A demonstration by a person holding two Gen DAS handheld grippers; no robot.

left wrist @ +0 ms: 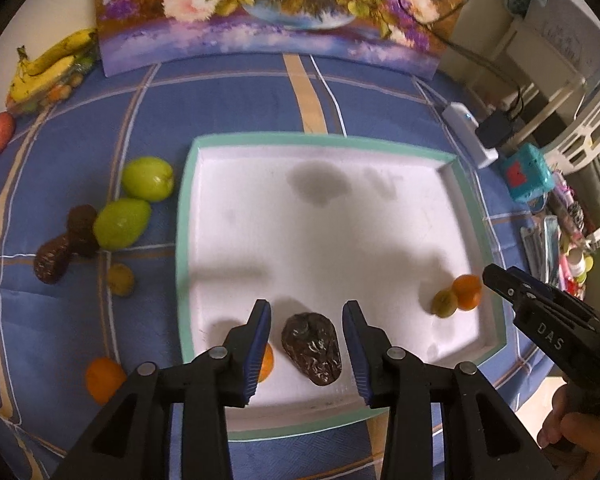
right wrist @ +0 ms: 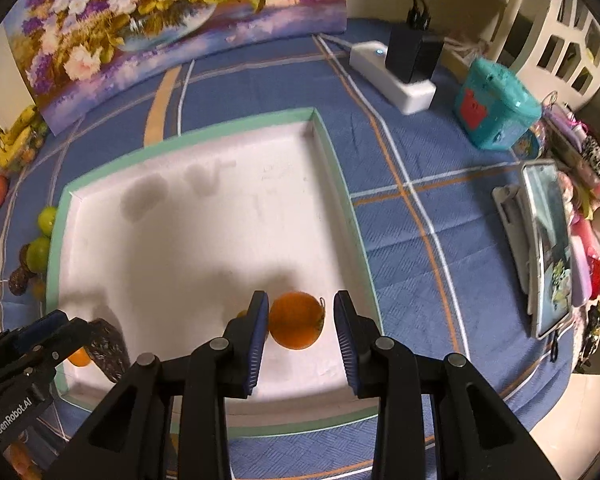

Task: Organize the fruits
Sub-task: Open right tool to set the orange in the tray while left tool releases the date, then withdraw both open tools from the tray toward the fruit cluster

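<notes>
Left tool (left wrist: pixel 306 322) points steeply down over the near part of the white tray (left wrist: pixel 188 208). Its jaws stand apart, released, with the dark wrinkled fruit (left wrist: pixel 311 348) lying on the tray floor between them; pads clear of it on both sides. A small orange fruit (left wrist: pixel 266 362) sits half hidden behind the left finger, inside the tray's near corner.

Right tool (right wrist: pixel 300 320) hangs over the tray's near right corner. An orange fruit (right wrist: pixel 296 320) rests on the tray between its pads; the left pad is touching or just beside it, the right pad shows a gap. Not clamped.

Outside the tray, on the blue checked cloth (left wrist: pixel 240 100): two green fruits (left wrist: pixel 148 178), two more dark fruits (left wrist: pixel 52 262), one orange (left wrist: pixel 104 380). Bananas (left wrist: pixel 48 64) lie far left by the flower painting (left wrist: pixel 276 12).
</notes>
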